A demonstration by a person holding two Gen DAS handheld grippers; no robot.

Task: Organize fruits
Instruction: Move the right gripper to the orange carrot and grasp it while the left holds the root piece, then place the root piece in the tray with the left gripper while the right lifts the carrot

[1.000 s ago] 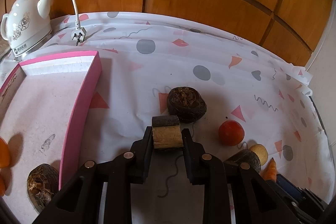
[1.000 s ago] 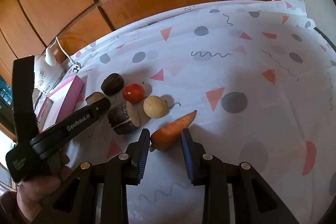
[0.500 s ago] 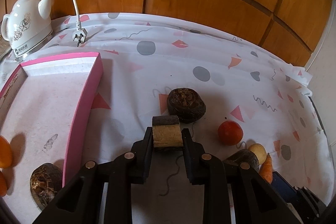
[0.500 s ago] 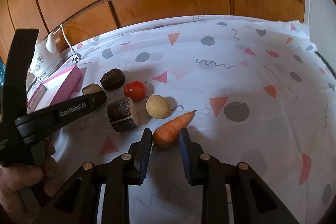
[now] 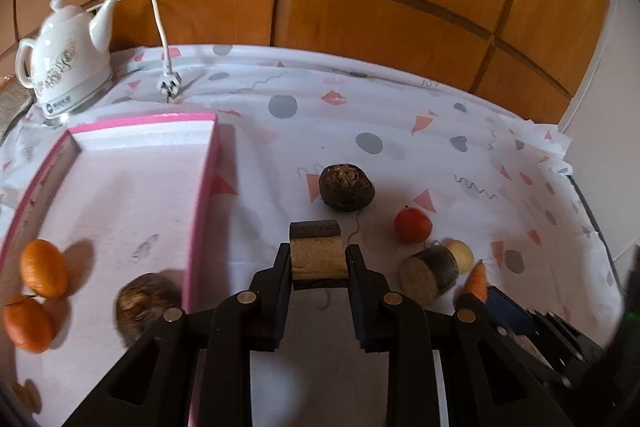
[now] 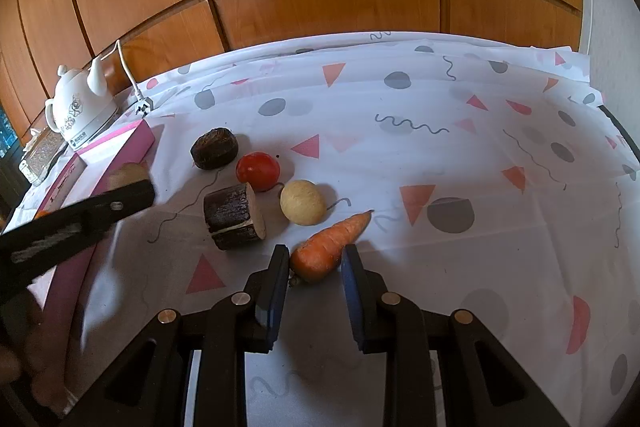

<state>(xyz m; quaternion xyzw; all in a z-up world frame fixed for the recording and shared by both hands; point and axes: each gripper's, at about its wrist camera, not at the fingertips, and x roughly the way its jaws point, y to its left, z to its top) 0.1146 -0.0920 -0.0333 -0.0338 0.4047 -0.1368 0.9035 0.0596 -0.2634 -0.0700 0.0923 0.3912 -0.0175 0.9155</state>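
My left gripper point(image 5: 318, 269) is shut on a cut chunk point(image 5: 318, 255) with dark skin and a tan face, held above the cloth just right of the pink tray point(image 5: 200, 207). In the tray lie two oranges point(image 5: 44, 267) and a brown round fruit point(image 5: 140, 301). My right gripper point(image 6: 315, 255) is shut on the thick end of the carrot point(image 6: 332, 235), which lies on the cloth. Beyond it sit a pale round fruit point(image 6: 303, 203), a second cut chunk point(image 6: 234, 217), a tomato point(image 6: 258, 171) and a dark round fruit point(image 6: 214, 148). The left gripper shows blurred at the left edge of the right wrist view.
A white kettle point(image 5: 64, 63) stands behind the tray, its cord and plug point(image 5: 170, 87) lying on the patterned tablecloth point(image 6: 460, 147). Wooden panels close off the back. The table's right edge runs along a white wall.
The left gripper has risen with the chunk and drawn back, so more of the tray and its oranges show. The right gripper's jaws have narrowed onto the carrot and its view has rolled slightly.
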